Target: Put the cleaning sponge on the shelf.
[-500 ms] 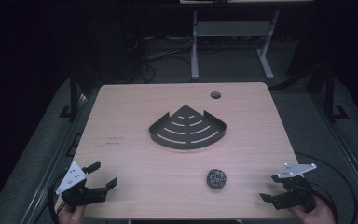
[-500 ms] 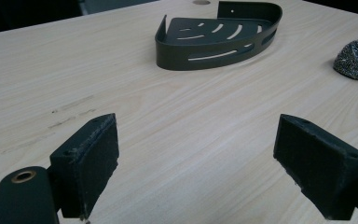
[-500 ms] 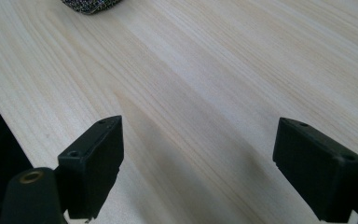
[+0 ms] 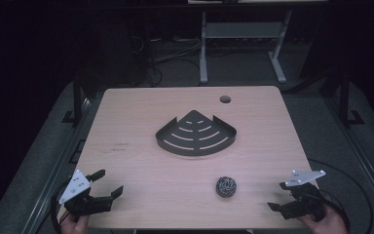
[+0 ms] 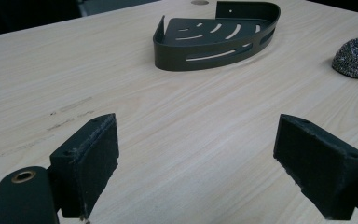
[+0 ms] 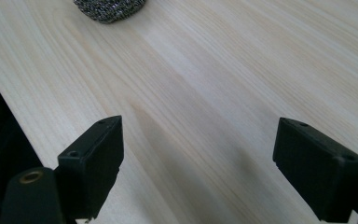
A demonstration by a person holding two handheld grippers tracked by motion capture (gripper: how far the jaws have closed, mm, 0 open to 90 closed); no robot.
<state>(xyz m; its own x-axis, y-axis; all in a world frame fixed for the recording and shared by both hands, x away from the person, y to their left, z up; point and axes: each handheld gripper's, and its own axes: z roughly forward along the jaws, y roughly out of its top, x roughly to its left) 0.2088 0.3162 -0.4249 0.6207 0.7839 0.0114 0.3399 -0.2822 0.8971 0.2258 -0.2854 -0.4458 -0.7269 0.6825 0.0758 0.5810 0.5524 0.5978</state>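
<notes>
A black metal corner shelf [image 4: 195, 148] with slotted floor lies at the middle of the wooden table [image 4: 141, 122]. A steel-wool scrubber ball [image 4: 226, 186] rests nearer me, right of centre. My left gripper [image 4: 109, 181] is at the table's near left corner, open and holding nothing. In the left gripper view its jaws [image 5: 196, 154] stand wide over bare wood, with the shelf [image 5: 205, 58] ahead and the scrubber [image 5: 356, 58] far right. My right gripper [image 4: 282, 196] is low at the near right corner, open. Its jaws [image 6: 198, 158] are wide apart, with the scrubber [image 6: 109, 9] ahead at the top.
A round cable hole [image 4: 225, 99] sits near the table's far edge. Behind the table is a dark floor with cables and a grey metal stand [image 4: 238, 34]. Hands hold both grippers at the bottom edge. Faint pencil marks [image 4: 119, 147] are left of the shelf.
</notes>
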